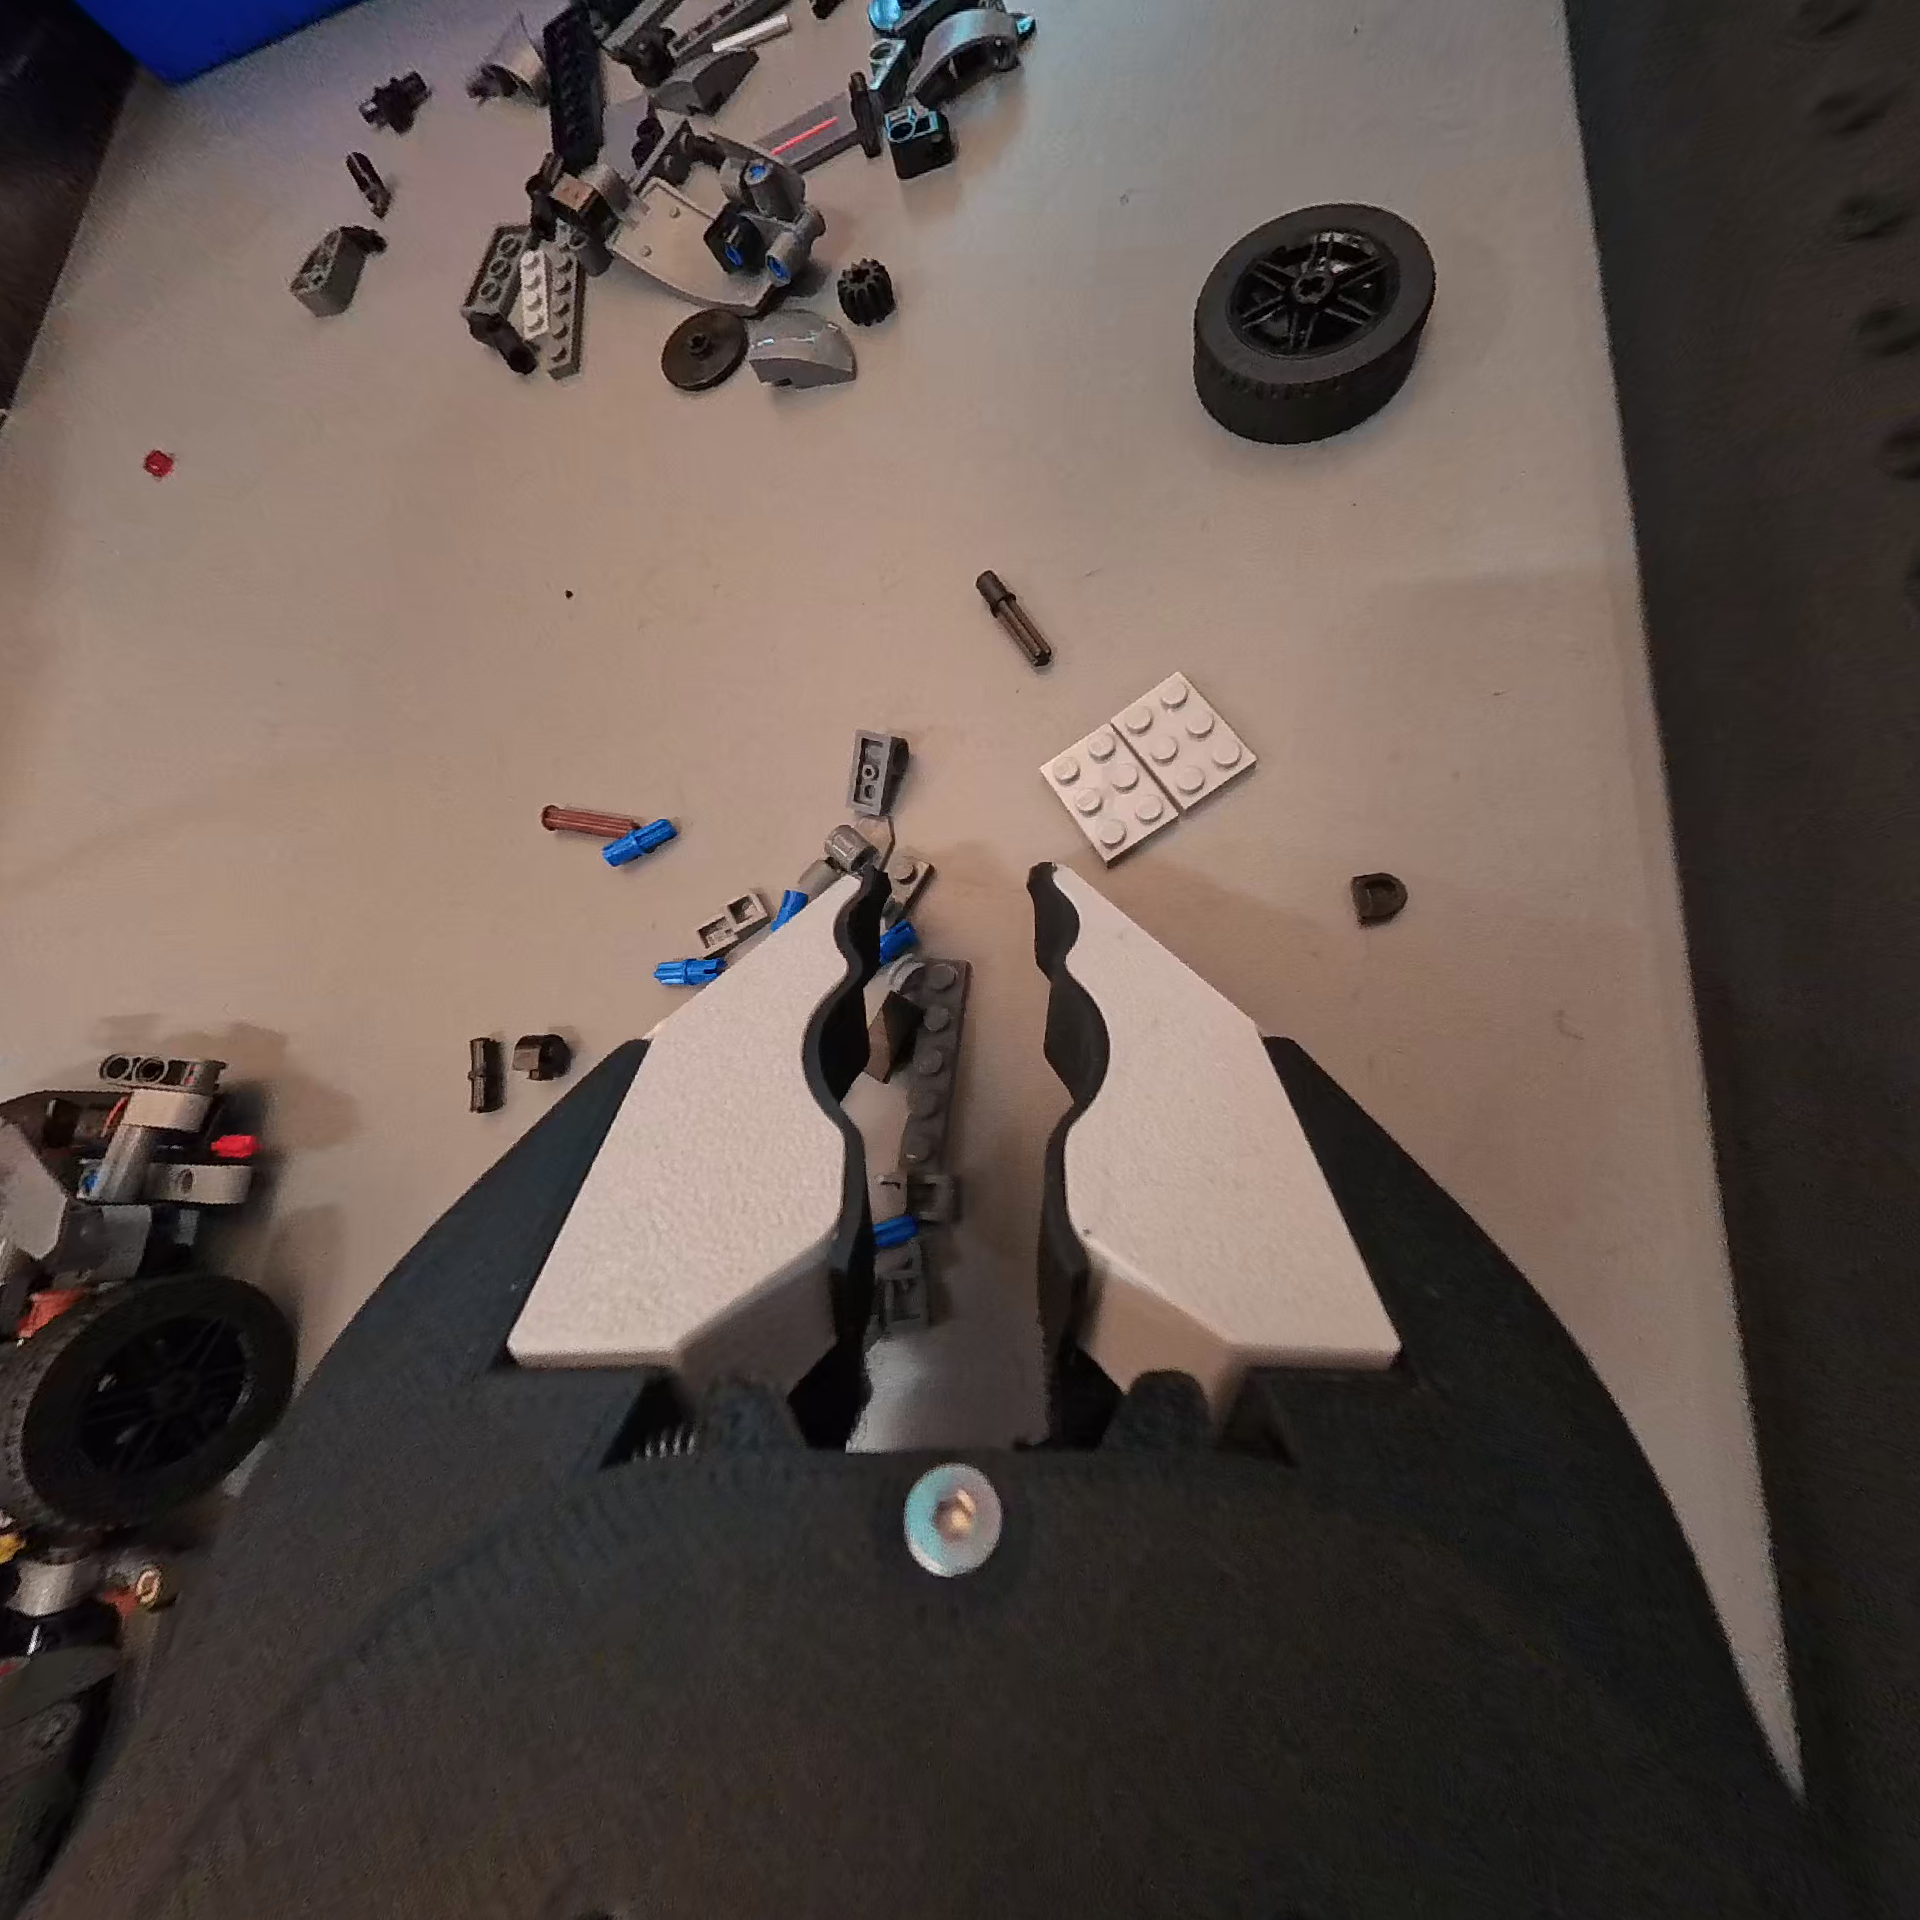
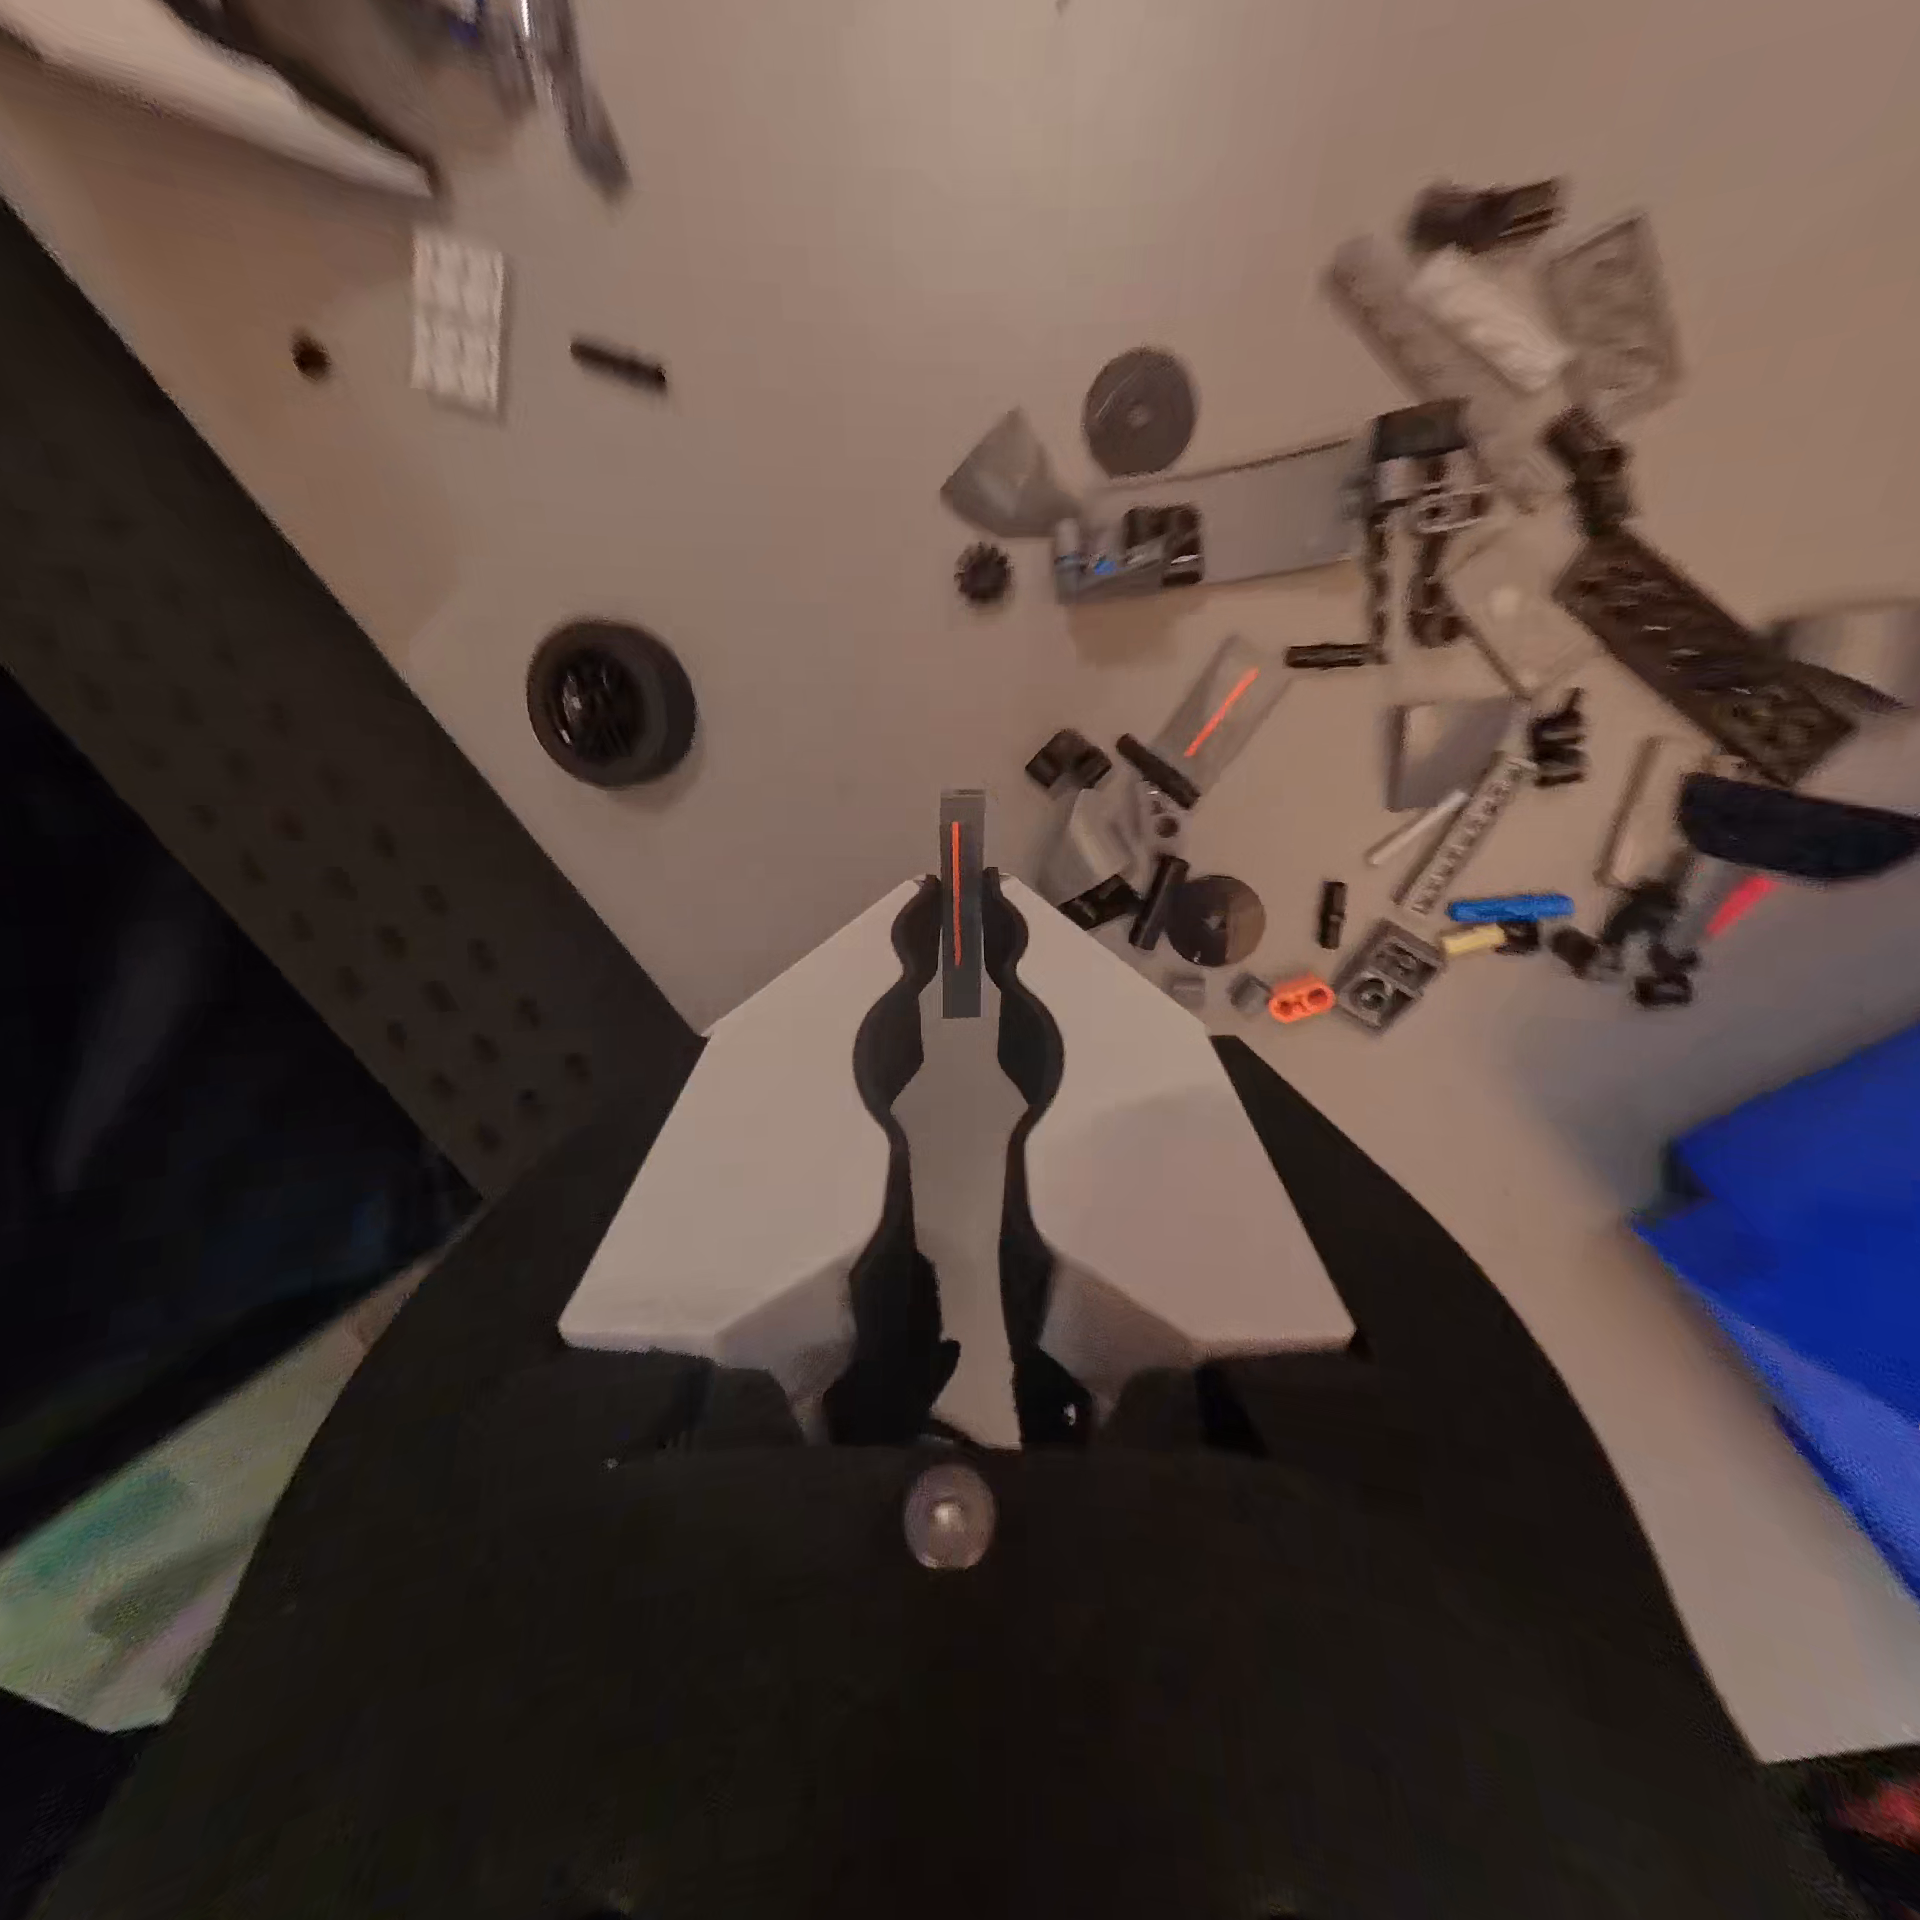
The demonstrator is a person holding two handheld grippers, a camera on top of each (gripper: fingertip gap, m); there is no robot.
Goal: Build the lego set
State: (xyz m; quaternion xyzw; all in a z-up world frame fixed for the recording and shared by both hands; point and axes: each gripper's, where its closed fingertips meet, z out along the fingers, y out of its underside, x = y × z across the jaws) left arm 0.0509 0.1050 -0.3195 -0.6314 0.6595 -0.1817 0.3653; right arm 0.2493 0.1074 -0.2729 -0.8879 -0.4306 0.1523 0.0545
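Observation:
My left gripper [image 1: 956,883] is open and empty, low over a cluster of small grey and blue pieces [image 1: 914,1039] on the pale table [image 1: 727,623]. Two light grey studded plates [image 1: 1148,764] lie just right of its tips. A partly built car with a black wheel [image 1: 135,1392] sits at the lower left. My right gripper [image 2: 961,883] is shut on a thin dark grey piece with an orange stripe [image 2: 961,894], held upright above the table. A loose black wheel [image 1: 1314,322] lies at the far right; it also shows in the right wrist view [image 2: 611,704].
A heap of grey and black parts [image 1: 665,197] lies at the far side, and it spreads across the right wrist view [image 2: 1455,644]. A black axle pin [image 1: 1015,618] and a small black piece [image 1: 1379,899] lie loose. A blue bin [image 2: 1818,1247] stands at the right. A dark perforated board [image 2: 312,779] borders the table. The gap from one gripper's tips to the other's is roughly 20 cm. My left gripper is the nearer one to the black axle pin [image 1: 1015,618]: about 6 cm, against 15 cm.

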